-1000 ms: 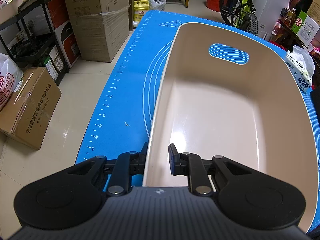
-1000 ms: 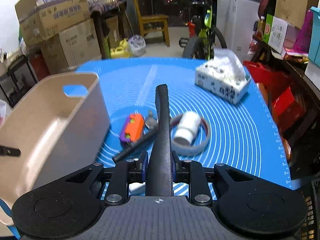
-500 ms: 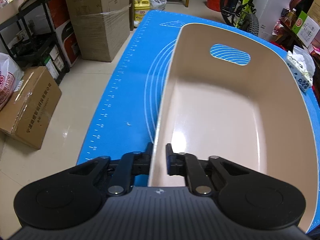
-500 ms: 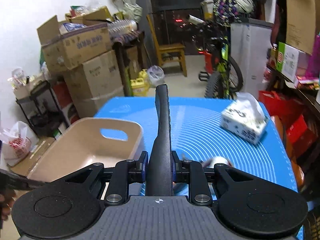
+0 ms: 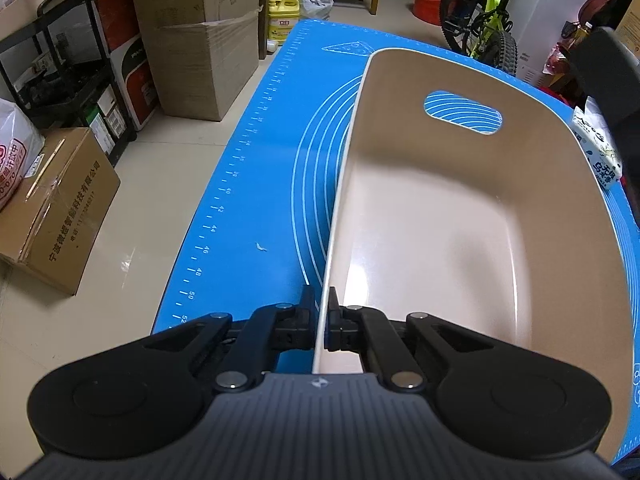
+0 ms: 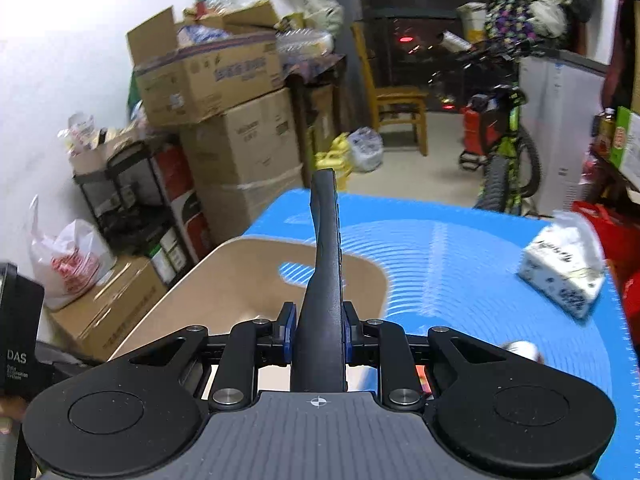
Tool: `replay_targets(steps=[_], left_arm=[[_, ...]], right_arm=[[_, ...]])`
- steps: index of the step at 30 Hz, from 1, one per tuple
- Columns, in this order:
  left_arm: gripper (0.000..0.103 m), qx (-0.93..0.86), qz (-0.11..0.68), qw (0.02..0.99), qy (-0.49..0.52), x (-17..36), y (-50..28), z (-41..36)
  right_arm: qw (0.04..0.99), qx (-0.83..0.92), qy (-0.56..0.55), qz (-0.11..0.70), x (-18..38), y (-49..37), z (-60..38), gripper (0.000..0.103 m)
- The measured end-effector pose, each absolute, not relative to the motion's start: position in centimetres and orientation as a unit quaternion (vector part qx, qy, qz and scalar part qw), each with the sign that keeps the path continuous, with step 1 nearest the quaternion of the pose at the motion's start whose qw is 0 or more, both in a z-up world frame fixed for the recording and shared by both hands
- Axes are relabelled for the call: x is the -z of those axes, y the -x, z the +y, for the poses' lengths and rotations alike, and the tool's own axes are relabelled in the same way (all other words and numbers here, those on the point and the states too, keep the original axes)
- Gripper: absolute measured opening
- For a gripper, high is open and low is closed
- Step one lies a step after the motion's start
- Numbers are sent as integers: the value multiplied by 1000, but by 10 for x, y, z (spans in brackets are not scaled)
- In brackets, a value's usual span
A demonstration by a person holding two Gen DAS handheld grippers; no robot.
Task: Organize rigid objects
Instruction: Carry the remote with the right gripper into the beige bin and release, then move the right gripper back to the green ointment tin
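A beige plastic bin with a handle slot stands on the blue mat; nothing lies in it. My left gripper is shut on the bin's near left rim, one finger inside and one outside. My right gripper is shut on a long black remote-like object that points forward, held in the air above the bin. The right gripper's body shows at the left wrist view's far right.
A tissue pack lies on the mat's right side and a white round object shows behind my right gripper. Cardboard boxes, a black shelf, a bicycle and a chair surround the table.
My left gripper closed onto the bin's rim. My right gripper lifted the black object off the mat and swung it left over the bin.
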State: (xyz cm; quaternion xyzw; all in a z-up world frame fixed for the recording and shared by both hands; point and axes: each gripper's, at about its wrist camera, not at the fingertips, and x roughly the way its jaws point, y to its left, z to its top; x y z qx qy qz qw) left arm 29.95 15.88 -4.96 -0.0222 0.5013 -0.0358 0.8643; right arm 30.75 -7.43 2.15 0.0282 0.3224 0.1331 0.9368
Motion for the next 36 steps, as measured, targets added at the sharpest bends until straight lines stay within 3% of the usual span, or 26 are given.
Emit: replay_targets(steps=[18, 25, 26, 27, 29, 36], left_arm=[[4, 39, 502, 864, 23, 51, -301, 159], [4, 40, 502, 864, 24, 51, -301, 159], [4, 41, 502, 864, 25, 50, -301, 159], [4, 40, 502, 864, 25, 50, -300, 159], [4, 41, 502, 864, 25, 50, -300, 160], [4, 41, 502, 863, 26, 50, -300, 160]], right_arm=[[875, -170, 48, 450, 58, -321, -1, 32], [852, -172, 77, 488, 64, -325, 8, 33], [853, -173, 74, 487, 63, -324, 8, 35], [855, -174, 69, 484, 62, -323, 7, 45], [859, -181, 58, 476, 58, -321, 4, 54], [889, -188, 18, 417, 24, -309, -23, 71]])
